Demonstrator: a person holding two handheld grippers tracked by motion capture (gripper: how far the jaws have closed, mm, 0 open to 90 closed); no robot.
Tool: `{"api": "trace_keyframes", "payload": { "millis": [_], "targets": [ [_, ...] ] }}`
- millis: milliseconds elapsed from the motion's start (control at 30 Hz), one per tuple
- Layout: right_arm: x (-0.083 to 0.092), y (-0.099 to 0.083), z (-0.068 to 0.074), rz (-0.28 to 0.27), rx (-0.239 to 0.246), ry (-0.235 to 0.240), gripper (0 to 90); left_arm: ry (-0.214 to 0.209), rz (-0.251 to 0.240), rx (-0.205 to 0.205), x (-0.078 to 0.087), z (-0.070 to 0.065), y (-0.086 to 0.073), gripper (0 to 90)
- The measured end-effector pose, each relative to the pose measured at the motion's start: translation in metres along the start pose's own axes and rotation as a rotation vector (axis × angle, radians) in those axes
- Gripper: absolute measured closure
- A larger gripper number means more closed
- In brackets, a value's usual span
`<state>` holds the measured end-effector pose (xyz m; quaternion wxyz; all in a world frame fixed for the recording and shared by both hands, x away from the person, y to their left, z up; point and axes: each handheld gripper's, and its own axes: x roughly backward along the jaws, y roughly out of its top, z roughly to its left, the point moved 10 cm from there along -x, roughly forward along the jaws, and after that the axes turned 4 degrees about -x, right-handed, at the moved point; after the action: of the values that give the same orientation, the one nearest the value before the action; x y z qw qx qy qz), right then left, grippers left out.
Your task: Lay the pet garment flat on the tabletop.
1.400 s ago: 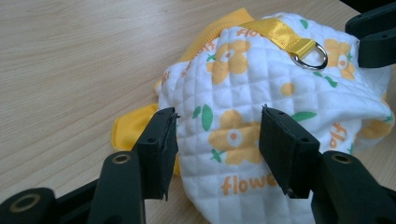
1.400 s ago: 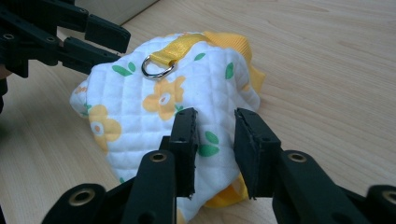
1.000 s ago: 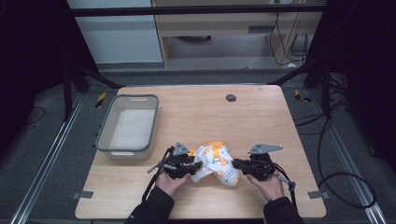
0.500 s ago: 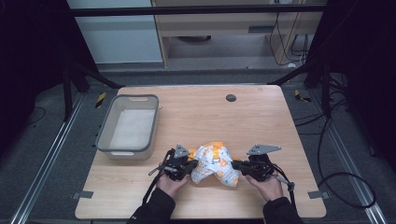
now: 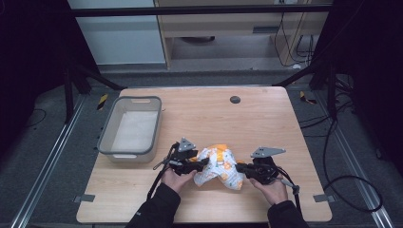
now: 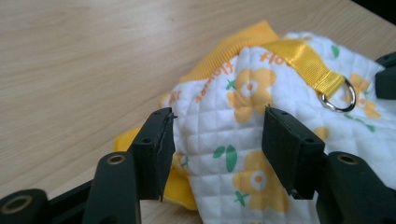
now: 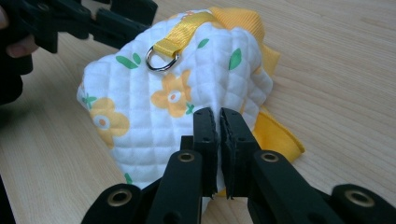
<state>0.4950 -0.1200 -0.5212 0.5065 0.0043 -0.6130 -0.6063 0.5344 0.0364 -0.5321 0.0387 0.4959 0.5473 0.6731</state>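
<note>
With the left gripper (image 6: pixel 217 149) just having spread its fingers around the quilted cloth (image 5: pixel 217 165), only the right gripper (image 7: pixel 219 140) pinches an edge, which could slip free.

The table (image 5: pixel 266 118) lies bare across its far half and right side, so a hand could pass freely there; a small dark disc (image 5: pixel 235 99) near the far edge is flush and blocks nothing. At the left stands a grey bin (image 5: pixel 108 133), its walls barring any low sweep along that side. Between bin and left gripper (image 5: pixel 205 164) there is a narrow bare strip. Near the front edge the quilted cloth (image 5: pixel 218 168) bulges up between the two grippers, filling the gap between them. The right gripper (image 5: pixel 239 167) has open table to its right. Dark frame posts (image 5: pixel 71 90) stand off the table's far corners.
</note>
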Motion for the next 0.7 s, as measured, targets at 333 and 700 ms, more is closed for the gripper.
{"api": "trace_keyframes", "payload": {
  "millis": [333,700],
  "targets": [
    [-0.004,-0.002,0.001,0.015,0.011,-0.006,85.2,0.001,0.047,-0.020,-0.012,-0.003,-0.013,59.1],
    [-0.004,-0.003,0.002,0.022,0.006,-0.001,85.0,0.010,0.065,-0.017,-0.008,0.000,-0.017,86.6]
  ]
}}
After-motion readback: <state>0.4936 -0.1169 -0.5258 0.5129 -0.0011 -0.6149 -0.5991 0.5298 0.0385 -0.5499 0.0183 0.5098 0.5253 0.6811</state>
